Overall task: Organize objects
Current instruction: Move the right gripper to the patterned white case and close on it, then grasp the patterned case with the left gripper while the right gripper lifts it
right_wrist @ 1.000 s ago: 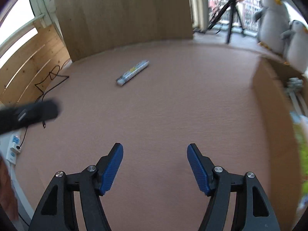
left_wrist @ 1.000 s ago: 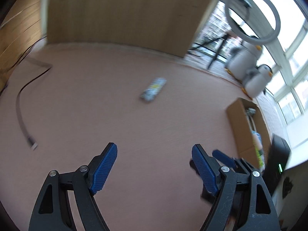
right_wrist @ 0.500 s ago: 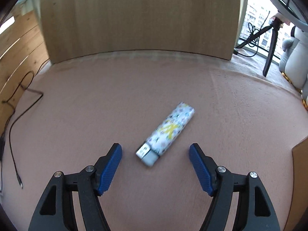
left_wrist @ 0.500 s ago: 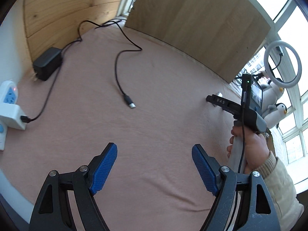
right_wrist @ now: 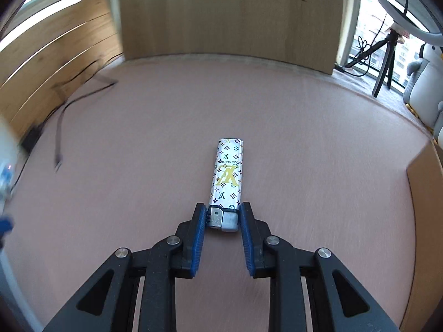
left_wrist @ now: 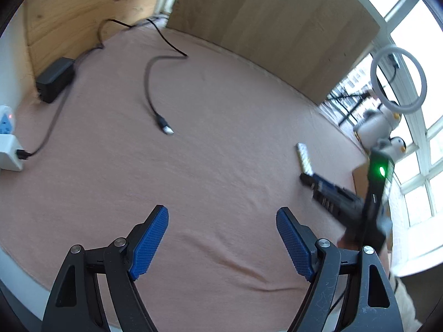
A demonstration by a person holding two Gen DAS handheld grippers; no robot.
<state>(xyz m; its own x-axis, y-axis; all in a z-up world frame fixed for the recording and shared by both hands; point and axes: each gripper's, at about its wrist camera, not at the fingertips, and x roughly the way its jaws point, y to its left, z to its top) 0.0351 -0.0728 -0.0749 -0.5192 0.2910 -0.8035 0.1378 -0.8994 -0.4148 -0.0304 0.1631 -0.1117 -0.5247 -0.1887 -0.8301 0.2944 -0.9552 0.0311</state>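
Right gripper [right_wrist: 223, 218] jaws now clenched on lighter [right_wrist: 227, 179] — left gripper [left_wrist: 221, 240] released, cloth [right_wrist: 318, 138] bare around.

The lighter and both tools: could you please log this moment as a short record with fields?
surface: pink cloth
lighter: flat on the cloth, metal end toward the right tool
right tool: fingers closed in on both sides of the lighter's metal end
left tool: open, nothing between its fingers
cable: loose on the cloth, far from the lighter
box: cardboard, right of the lighter
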